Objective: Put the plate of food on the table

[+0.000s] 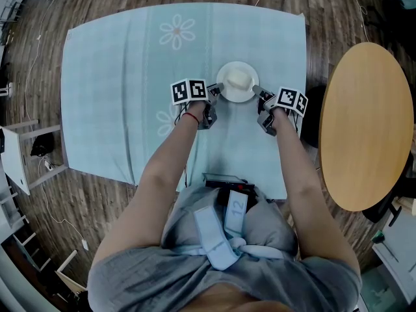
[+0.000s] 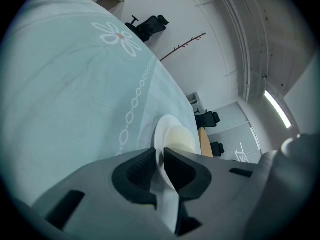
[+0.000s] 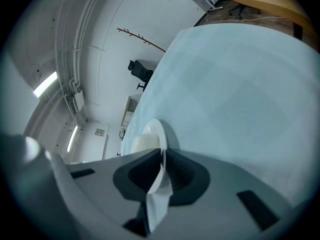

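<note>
A white plate [image 1: 247, 95] carrying a pale bun-like food [image 1: 238, 78] sits over the light blue tablecloth [image 1: 117, 96] near its middle. My left gripper [image 1: 214, 95] is shut on the plate's left rim, and my right gripper [image 1: 259, 93] is shut on its right rim. In the left gripper view the plate [image 2: 161, 132] runs between the jaws, with the food [image 2: 181, 139] behind them. The right gripper view shows the plate rim [image 3: 161, 134] pinched between the jaws and the food [image 3: 144, 142] to the left. Whether the plate touches the cloth, I cannot tell.
The cloth has white flower prints [image 1: 177, 31]. A round wooden table [image 1: 367, 122] stands to the right. White shelving [image 1: 16, 168] stands at the left on the wood floor [image 1: 338, 18]. Black office chairs [image 2: 149, 26] stand along the far wall.
</note>
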The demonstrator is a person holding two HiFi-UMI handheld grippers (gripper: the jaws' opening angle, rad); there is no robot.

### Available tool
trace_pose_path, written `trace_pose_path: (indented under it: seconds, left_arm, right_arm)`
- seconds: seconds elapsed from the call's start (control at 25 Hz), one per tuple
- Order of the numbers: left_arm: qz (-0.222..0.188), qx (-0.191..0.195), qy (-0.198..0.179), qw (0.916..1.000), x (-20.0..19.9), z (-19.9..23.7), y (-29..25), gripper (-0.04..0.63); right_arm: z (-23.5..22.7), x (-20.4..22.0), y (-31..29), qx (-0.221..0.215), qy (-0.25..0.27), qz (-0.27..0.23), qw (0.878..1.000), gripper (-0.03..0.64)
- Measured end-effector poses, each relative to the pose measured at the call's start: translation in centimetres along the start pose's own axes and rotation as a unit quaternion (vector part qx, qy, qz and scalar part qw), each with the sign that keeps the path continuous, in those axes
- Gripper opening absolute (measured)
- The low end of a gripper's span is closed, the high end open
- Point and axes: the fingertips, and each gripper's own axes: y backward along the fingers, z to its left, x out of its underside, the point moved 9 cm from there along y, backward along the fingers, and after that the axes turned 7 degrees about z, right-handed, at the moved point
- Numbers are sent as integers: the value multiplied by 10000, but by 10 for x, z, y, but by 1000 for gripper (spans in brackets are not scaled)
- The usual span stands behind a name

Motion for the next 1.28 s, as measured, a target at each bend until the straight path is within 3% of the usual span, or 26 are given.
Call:
trace_pose_path:
  seconds: [0.4, 0.84, 1.08, 1.28]
  left_arm:
    - [-4, -467, -373, 9982, 0, -7, 2, 48]
    - [34, -817, -535, 9952, 2, -11, 2, 75]
    - [113, -947, -644, 9934, 4, -12, 5, 84]
    - [90, -938, -964, 9909, 4, -23, 10, 85]
  right_arm:
    - [2, 0, -1, 139, -67, -81, 9998, 43]
    - [-1, 0, 4, 382, -40, -6, 9993, 43]
    - [0, 3, 8, 452, 136, 15, 9989, 43]
    - [6, 9, 14, 476, 483, 46, 9977, 43]
